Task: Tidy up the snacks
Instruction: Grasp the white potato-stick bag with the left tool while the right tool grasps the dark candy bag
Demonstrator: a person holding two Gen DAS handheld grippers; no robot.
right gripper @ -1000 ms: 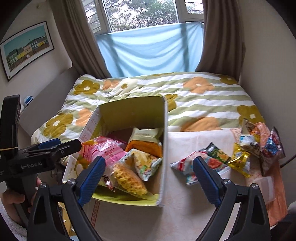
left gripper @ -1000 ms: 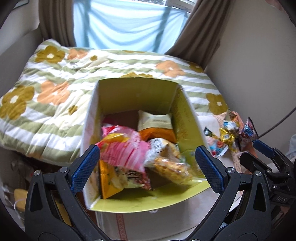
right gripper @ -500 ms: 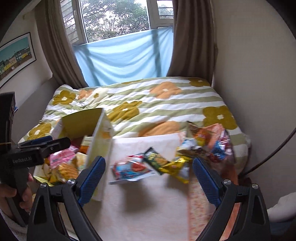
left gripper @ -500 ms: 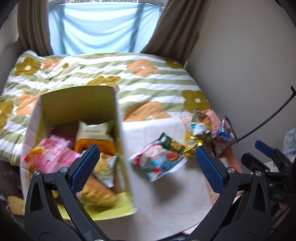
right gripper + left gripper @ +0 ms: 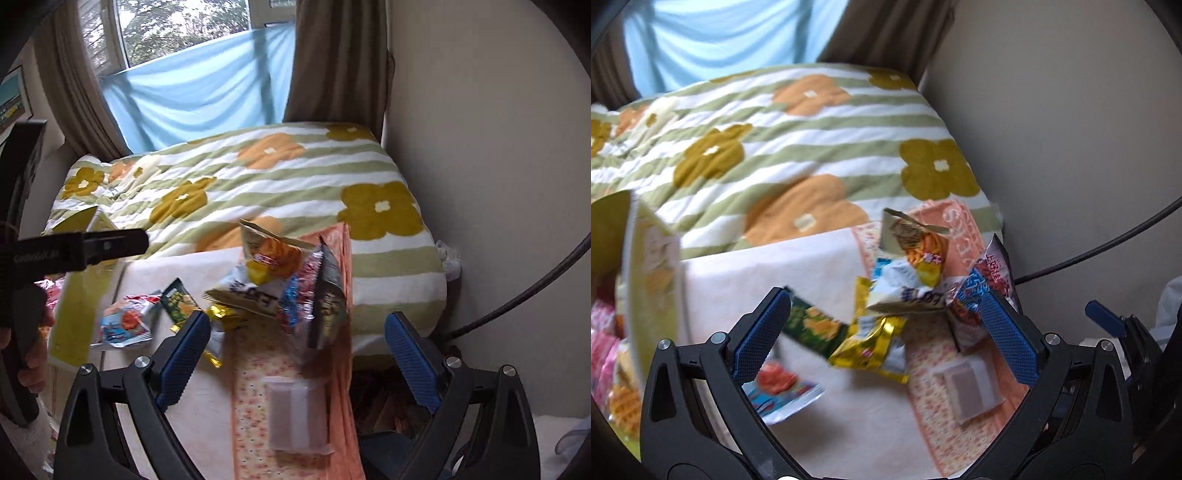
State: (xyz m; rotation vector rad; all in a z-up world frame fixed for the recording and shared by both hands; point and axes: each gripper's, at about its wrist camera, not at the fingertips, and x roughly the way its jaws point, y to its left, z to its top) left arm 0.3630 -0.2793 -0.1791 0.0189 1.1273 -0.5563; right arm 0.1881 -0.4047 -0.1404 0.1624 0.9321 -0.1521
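Note:
A heap of snack packets lies on a white and orange cloth, also in the right wrist view. A gold packet, a green packet and a red-and-blue packet lie nearer the yellow-green box, which holds pink and yellow snacks at the left edge. A clear-wrapped brown bar lies on the orange cloth. My left gripper is open and empty above the gold packet. My right gripper is open and empty above the cloth, right of the heap.
A bed with a flowered, green-striped quilt lies behind the cloth. A beige wall with a black cable stands at the right. Curtains and a blue sheet cover the window.
Both grippers have swung right, away from the box toward the snack heap. The box has slid to the left edge of both views. Both stay open and empty.

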